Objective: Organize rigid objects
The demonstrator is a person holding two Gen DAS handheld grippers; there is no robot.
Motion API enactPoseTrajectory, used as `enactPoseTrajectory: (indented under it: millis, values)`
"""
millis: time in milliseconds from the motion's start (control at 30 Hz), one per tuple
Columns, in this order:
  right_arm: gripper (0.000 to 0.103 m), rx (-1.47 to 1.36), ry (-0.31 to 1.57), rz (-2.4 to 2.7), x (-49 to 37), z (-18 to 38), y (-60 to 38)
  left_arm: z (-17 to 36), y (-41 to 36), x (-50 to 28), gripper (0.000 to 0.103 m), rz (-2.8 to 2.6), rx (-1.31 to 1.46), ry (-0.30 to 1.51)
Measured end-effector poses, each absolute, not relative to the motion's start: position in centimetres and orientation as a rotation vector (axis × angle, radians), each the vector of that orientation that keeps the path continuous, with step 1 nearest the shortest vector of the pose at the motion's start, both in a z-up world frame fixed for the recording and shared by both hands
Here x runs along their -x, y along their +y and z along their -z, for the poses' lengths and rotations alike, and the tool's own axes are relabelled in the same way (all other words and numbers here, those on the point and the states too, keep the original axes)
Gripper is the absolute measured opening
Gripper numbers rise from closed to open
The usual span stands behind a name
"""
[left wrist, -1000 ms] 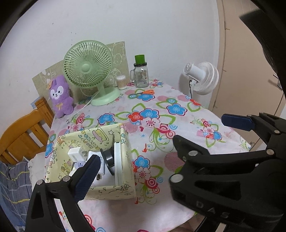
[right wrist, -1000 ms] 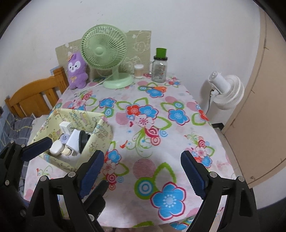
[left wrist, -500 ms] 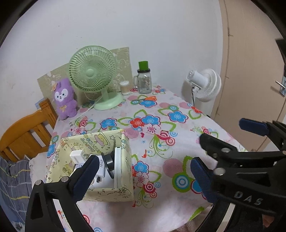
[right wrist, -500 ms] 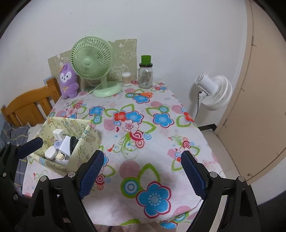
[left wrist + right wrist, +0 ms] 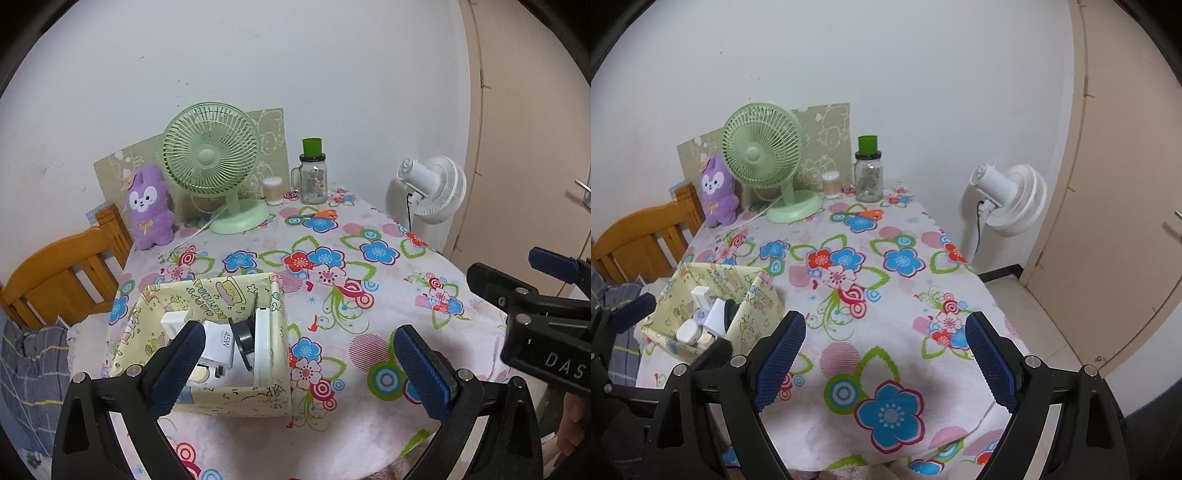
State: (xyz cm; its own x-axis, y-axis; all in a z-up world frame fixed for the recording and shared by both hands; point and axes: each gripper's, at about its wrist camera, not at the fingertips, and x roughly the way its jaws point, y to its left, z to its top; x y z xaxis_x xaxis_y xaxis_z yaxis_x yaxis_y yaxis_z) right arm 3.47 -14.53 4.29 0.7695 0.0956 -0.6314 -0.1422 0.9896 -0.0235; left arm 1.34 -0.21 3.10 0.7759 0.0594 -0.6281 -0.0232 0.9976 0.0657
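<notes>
A pale yellow patterned box [image 5: 236, 288] sits on the flowered tablecloth [image 5: 369, 314] at the near left. It holds a white 45W charger [image 5: 219, 345], a black round item [image 5: 243, 332], a white flat case [image 5: 263, 343] and other small white items. The box also shows in the right wrist view [image 5: 753, 306]. My left gripper [image 5: 295, 354] is open and empty, held above the table's front edge near the box. My right gripper [image 5: 884, 345] is open and empty over the near edge; it also shows in the left wrist view [image 5: 546, 280].
At the back stand a green desk fan [image 5: 212, 162], a purple plush rabbit [image 5: 149, 206], a jar with a green lid [image 5: 313, 173], a cotton swab tub [image 5: 273, 190] and orange scissors [image 5: 321, 214]. A wooden chair [image 5: 62, 273] is left; a white floor fan [image 5: 1012, 199] and door [image 5: 1126, 184] are right.
Both grippers have pulled back and up from the table, so more of the room shows. The left gripper's right finger has come into its own view. The box and its contents have not moved.
</notes>
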Motion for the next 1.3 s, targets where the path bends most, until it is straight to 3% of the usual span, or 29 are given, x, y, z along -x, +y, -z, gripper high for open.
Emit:
enactPoseTrajectory:
  millis: [433,1300]
  values:
    - [0.099,0.0,0.57,-0.112,-0.8,-5.1,-16.0,-4.4,1.1,1.1,0.103,-0.069,-0.036,0.595]
    - [0.103,0.008,0.525,-0.125,0.5,-4.2,-15.1,-3.8,2.4,1.7,0.103,-0.061,0.005,0.578]
